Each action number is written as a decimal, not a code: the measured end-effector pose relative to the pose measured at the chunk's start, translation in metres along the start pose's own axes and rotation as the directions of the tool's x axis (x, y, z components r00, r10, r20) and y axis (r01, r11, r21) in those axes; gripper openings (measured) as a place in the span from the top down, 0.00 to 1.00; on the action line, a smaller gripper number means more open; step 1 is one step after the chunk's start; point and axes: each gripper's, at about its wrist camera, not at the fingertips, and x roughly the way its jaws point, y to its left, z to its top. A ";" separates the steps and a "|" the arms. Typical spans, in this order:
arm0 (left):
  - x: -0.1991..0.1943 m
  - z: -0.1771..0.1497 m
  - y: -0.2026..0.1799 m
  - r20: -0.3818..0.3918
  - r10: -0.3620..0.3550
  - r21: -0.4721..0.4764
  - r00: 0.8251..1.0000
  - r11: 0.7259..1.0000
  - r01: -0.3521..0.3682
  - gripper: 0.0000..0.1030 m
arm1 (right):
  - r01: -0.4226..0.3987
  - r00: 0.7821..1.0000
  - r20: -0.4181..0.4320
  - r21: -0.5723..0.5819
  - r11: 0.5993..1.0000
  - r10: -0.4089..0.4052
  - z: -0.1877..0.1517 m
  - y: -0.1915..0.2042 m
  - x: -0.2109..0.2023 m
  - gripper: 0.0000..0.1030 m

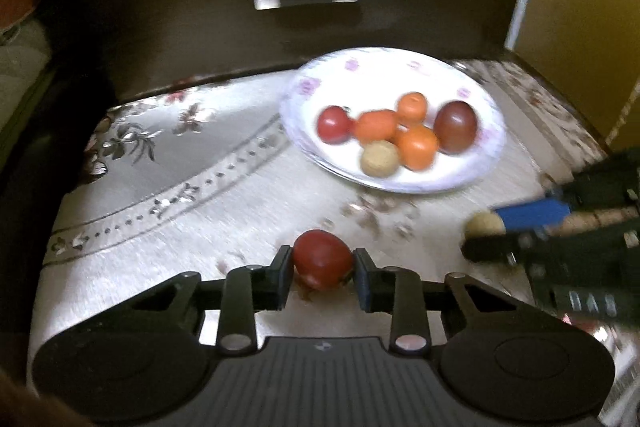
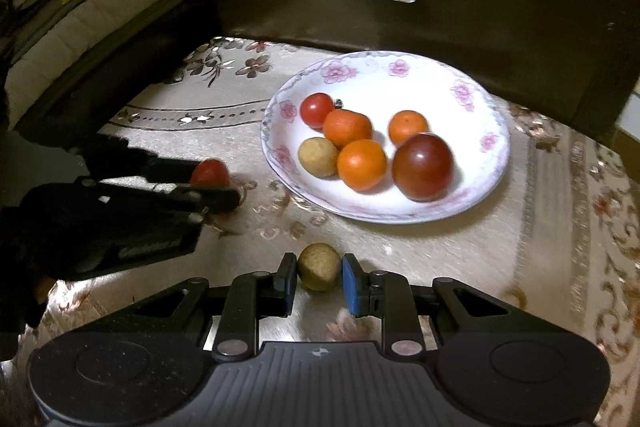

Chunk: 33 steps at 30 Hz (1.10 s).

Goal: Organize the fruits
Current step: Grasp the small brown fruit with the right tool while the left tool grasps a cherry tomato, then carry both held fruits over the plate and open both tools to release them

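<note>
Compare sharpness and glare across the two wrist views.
Left wrist view: motion-blurred, the plate overexposed, its fruit smeared, the right gripper streaked. Right wrist view: sharper, floral rim crisp, a highlight on the dark tomato; corners dark.

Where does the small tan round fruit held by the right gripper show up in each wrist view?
Left wrist: small tan round fruit at right edge, between the right gripper's fingers.
Right wrist: same fruit at lower centre, between that gripper's fingers.
Shared landmark: white floral plate beyond it.
</note>
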 end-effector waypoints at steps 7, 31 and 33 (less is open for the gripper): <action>-0.024 -0.017 -0.033 -0.023 -0.030 0.057 0.999 0.998 0.032 0.63 | 0.046 0.999 0.008 0.028 0.999 -0.046 -0.018 -0.007 -0.025 0.80; -0.059 -0.016 -0.063 0.018 -0.044 0.070 0.999 0.997 0.042 0.64 | 0.105 0.994 0.025 0.081 0.991 -0.107 -0.047 0.002 -0.065 0.79; -0.056 -0.012 -0.062 0.021 -0.043 0.070 0.999 0.997 0.041 0.64 | 0.110 0.993 0.027 0.083 0.990 -0.113 -0.045 0.000 -0.063 0.79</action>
